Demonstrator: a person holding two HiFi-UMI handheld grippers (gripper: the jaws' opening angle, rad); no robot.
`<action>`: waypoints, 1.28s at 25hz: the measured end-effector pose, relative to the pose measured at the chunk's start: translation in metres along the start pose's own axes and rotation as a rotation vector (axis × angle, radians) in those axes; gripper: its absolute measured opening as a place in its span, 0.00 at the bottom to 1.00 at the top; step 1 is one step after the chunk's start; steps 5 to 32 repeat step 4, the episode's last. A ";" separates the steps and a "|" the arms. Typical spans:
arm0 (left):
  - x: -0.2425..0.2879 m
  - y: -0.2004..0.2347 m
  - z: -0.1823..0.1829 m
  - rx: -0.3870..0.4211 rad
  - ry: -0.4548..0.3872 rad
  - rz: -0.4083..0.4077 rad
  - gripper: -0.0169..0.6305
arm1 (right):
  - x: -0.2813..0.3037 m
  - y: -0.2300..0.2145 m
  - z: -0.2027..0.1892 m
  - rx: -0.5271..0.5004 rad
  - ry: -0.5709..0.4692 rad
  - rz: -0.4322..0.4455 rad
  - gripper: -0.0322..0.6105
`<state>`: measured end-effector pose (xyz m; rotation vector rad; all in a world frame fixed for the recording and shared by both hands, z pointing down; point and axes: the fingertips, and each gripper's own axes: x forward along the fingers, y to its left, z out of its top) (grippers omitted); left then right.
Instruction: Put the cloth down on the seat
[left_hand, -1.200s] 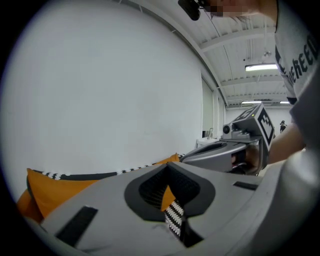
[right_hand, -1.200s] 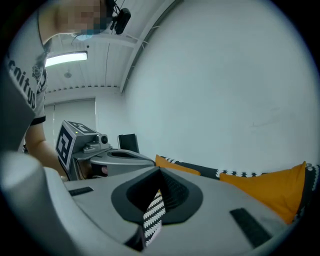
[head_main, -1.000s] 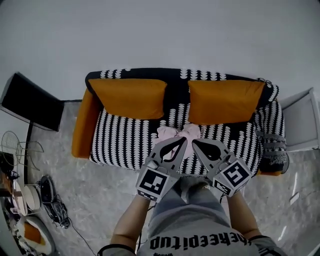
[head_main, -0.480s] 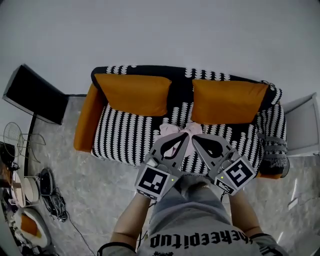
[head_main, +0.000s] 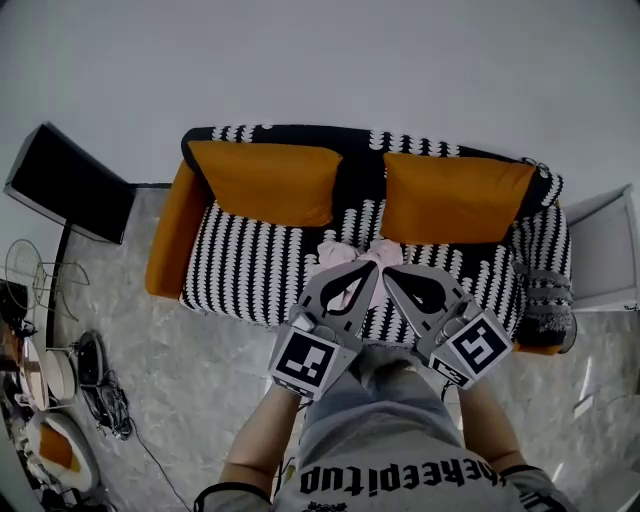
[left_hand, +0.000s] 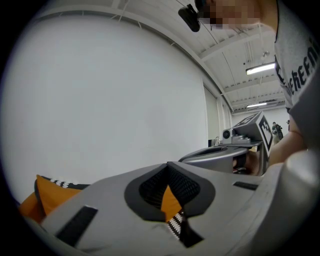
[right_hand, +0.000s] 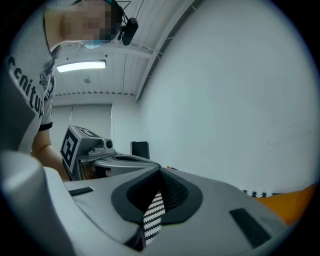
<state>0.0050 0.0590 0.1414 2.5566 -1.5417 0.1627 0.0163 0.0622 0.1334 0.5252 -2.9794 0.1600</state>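
A pink cloth (head_main: 338, 254) hangs bunched over the front of the black-and-white patterned sofa seat (head_main: 250, 270). Both grippers meet at it side by side in the head view. My left gripper (head_main: 372, 268) is shut on one part of the cloth, and my right gripper (head_main: 388, 272) is shut on the part beside it. In the left gripper view the left gripper (left_hand: 167, 164) shows closed jaws, with an orange cushion and sofa pattern visible through the gap. In the right gripper view the right gripper (right_hand: 160, 170) also shows closed jaws. The cloth is hidden in both gripper views.
Two orange cushions (head_main: 265, 183) (head_main: 455, 198) lean on the sofa back. A grey bundle (head_main: 545, 295) lies at the sofa's right end, next to a white chair (head_main: 605, 245). A black panel (head_main: 65, 185) stands at the left, with a wire rack, bowls (head_main: 45, 375) and cables on the floor.
Both grippers have lifted a little with the pink cloth still pinched between them, and now sit slightly further over the seat. Their jaws have stayed shut.
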 end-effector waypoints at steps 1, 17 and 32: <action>-0.001 0.000 0.000 0.001 -0.001 0.000 0.06 | 0.000 0.001 0.000 0.000 0.000 -0.001 0.04; -0.004 0.000 0.003 0.002 -0.005 0.002 0.06 | 0.000 0.004 0.002 0.000 -0.003 -0.005 0.04; -0.004 0.000 0.003 0.002 -0.005 0.002 0.06 | 0.000 0.004 0.002 0.000 -0.003 -0.005 0.04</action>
